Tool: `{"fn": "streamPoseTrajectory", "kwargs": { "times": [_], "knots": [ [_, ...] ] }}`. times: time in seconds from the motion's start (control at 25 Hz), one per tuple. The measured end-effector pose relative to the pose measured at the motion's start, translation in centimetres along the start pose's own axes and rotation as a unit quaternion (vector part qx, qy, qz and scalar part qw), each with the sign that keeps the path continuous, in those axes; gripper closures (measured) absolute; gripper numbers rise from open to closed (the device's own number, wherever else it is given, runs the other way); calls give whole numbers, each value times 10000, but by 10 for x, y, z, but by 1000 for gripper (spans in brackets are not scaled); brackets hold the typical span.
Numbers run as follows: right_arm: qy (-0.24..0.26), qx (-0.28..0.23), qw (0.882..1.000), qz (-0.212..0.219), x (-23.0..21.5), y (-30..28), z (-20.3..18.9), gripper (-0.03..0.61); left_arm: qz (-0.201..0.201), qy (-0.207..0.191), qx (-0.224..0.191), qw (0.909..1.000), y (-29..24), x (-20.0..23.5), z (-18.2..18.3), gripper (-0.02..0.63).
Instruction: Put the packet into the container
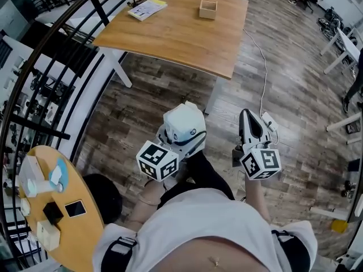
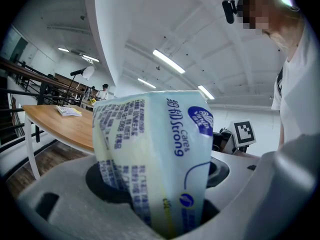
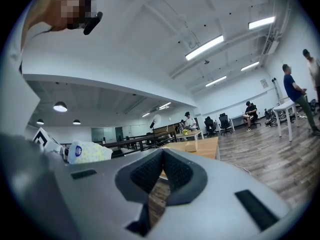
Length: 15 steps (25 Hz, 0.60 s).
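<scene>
A white and blue tissue packet (image 1: 184,123) stands upright between the jaws of my left gripper (image 1: 180,134), which is shut on it. It fills the left gripper view, where the packet (image 2: 155,154) sits wedged in the left gripper (image 2: 160,189). The container, a small open wooden box (image 1: 208,8), rests on the far wooden table (image 1: 176,38), well ahead of both grippers. My right gripper (image 1: 248,120) hangs beside the left one, shut and holding nothing. From the right gripper (image 3: 162,156) I see the packet (image 3: 90,151) at left and the box (image 3: 191,145) far off.
A booklet (image 1: 147,8) lies on the table's far left corner. A black curved railing (image 1: 51,78) runs along the left. A round side table (image 1: 54,220) at lower left carries a phone and small boxes. A white cable (image 1: 264,67) trails over the wood floor. People stand far right (image 3: 292,96).
</scene>
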State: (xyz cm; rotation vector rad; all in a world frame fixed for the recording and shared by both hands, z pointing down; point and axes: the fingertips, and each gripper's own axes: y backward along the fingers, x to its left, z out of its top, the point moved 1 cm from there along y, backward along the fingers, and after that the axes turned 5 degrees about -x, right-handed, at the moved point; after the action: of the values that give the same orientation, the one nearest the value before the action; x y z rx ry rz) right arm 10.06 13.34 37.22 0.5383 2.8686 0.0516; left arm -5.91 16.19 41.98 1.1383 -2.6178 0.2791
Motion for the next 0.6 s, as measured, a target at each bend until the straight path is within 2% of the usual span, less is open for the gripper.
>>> {"fn": "streamPoseTrajectory", "kwargs": {
  "times": [0.4, 0.6],
  "knots": [
    [26, -17, 9999, 107, -30, -84, 4, 566, 104, -91, -49, 9999, -62, 59, 30, 256],
    [26, -5, 9998, 189, -42, -130, 7, 566, 194, -259, -91, 9994, -95, 90, 50, 256]
  ]
}}
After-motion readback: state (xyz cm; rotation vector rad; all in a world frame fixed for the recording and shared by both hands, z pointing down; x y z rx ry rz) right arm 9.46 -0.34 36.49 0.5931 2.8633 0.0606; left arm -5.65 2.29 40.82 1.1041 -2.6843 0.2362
